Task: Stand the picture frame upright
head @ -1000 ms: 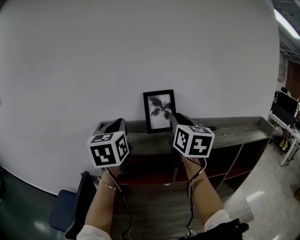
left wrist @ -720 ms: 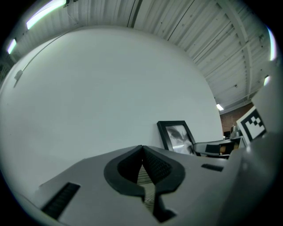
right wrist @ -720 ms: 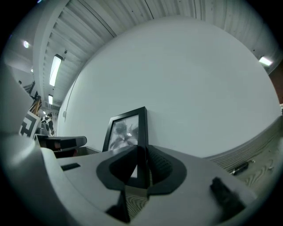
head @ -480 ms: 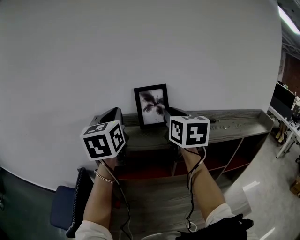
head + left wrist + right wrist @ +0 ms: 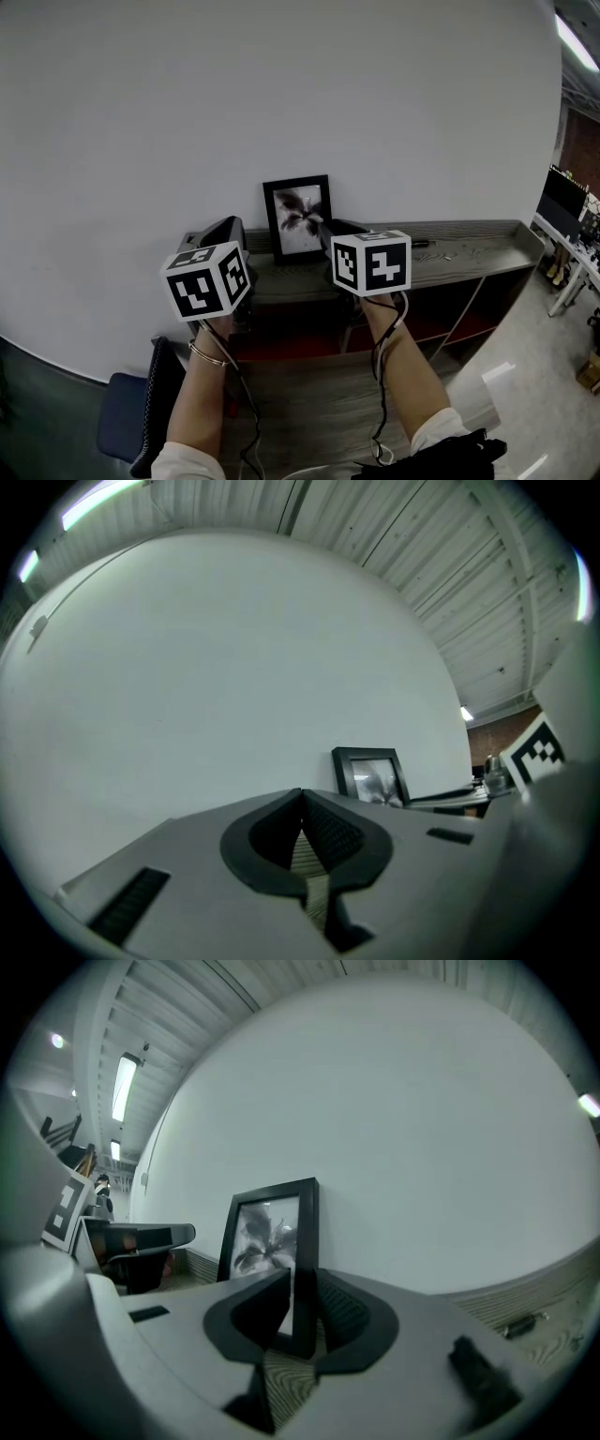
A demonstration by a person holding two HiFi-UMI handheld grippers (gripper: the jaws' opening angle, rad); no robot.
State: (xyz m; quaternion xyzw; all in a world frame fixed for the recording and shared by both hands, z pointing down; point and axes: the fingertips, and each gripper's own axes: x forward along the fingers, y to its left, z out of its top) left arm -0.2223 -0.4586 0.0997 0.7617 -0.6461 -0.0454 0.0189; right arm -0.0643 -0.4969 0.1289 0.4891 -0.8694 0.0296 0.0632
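On the top of the grey wooden shelf (image 5: 469, 249), toward its left end and at its back edge, the picture frame (image 5: 297, 217) stands upright, close before the white wall (image 5: 281, 94). It is black and holds a dark plant picture.

The right gripper (image 5: 302, 1288) is at the shelf's front edge, and its jaws are closed on the right side bar of the frame, low down, half-way narrowed. The left gripper (image 5: 302, 801) is near the shelf's left end, apart from the frame. Its jaws are pressed together with nothing between them.

Further right on the shelf top lies a small dark thing (image 5: 422, 243), too small to name. Below the shelf's left end a blue chair (image 5: 127, 422) stands on the floor.

In the head view the two marker cubes (image 5: 371, 262) cover the jaws, so the grip does not show there. Only the right gripper view shows the bar between the pads. The left gripper view shows the frame off to its right and the wood grain of the shelf under the jaws.
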